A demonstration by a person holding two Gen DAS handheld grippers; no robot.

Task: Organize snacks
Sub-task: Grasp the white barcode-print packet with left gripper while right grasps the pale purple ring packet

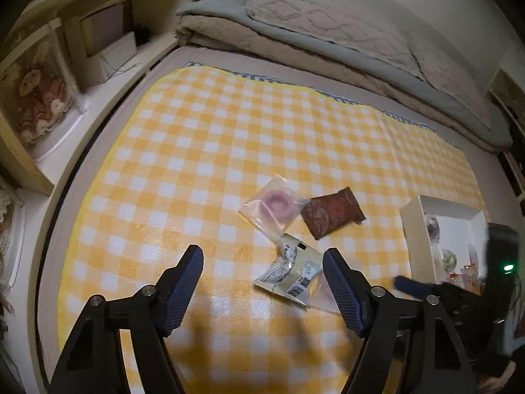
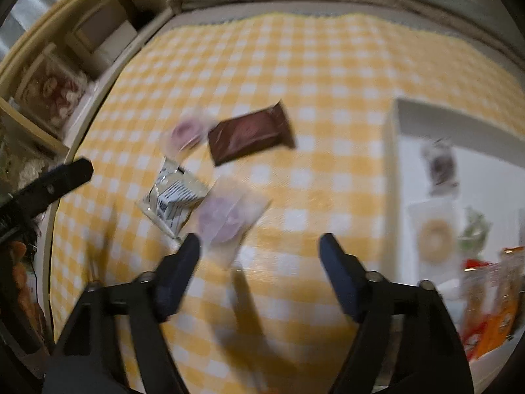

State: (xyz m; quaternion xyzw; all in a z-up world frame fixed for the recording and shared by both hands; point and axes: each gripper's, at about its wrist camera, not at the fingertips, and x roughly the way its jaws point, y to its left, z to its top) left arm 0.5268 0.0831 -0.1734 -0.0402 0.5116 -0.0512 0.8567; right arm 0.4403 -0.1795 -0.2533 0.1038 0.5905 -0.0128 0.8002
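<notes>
Left claw [image 1: 263, 259] and right claw [image 2: 259, 246], both wide apart.

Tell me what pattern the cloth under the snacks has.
Yellow-and-white checks on the cloth, clearest in the left wrist view.

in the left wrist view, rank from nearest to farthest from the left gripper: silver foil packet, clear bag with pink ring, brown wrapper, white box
1. Silver foil snack packet: just ahead of the left gripper, toward its right-hand jaw.
2. Clear plastic bag with the pink ring: farther ahead, centre.
3. Dark brown wrapper: beside that bag, right; too close to call between these two.
4. White cardboard box: far right.
</notes>
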